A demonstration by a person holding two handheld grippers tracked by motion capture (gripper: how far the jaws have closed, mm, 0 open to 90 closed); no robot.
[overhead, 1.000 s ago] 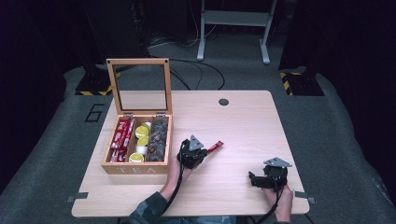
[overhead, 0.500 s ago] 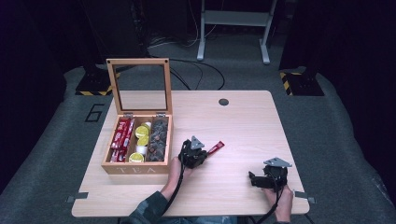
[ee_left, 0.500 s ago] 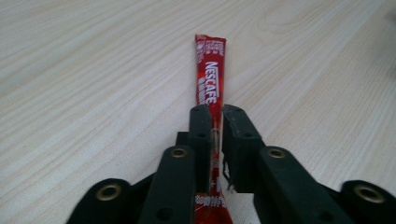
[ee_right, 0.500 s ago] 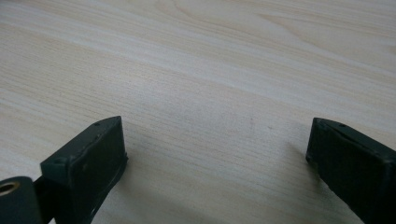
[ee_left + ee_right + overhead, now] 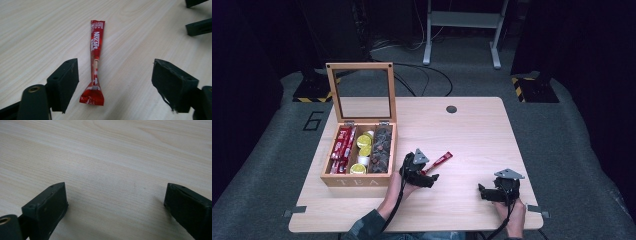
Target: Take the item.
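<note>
A red Nescafe stick sachet (image 5: pixel 95 62) lies flat on the wooden table (image 5: pixel 472 135), also seen as the sachet (image 5: pixel 439 162) just right of the tea box. My left gripper (image 5: pixel 113 82) stands open over its near end, the jaws wide on either side and not touching it; from above this left gripper (image 5: pixel 421 172) sits beside the box's front right corner. My right gripper (image 5: pixel 115 207) is open over bare wood, and this right gripper (image 5: pixel 498 190) rests near the table's front right.
A wooden tea box (image 5: pixel 359 152) with its glass lid (image 5: pixel 361 92) raised stands at the left, holding red sachets, yellow pods and dark packets. A round cable hole (image 5: pixel 451 109) is at the table's back. The other gripper's jaws (image 5: pixel 198 26) show top right in the left gripper view.
The sachet and the left gripper have shifted slightly; the right gripper has stayed where it was.
</note>
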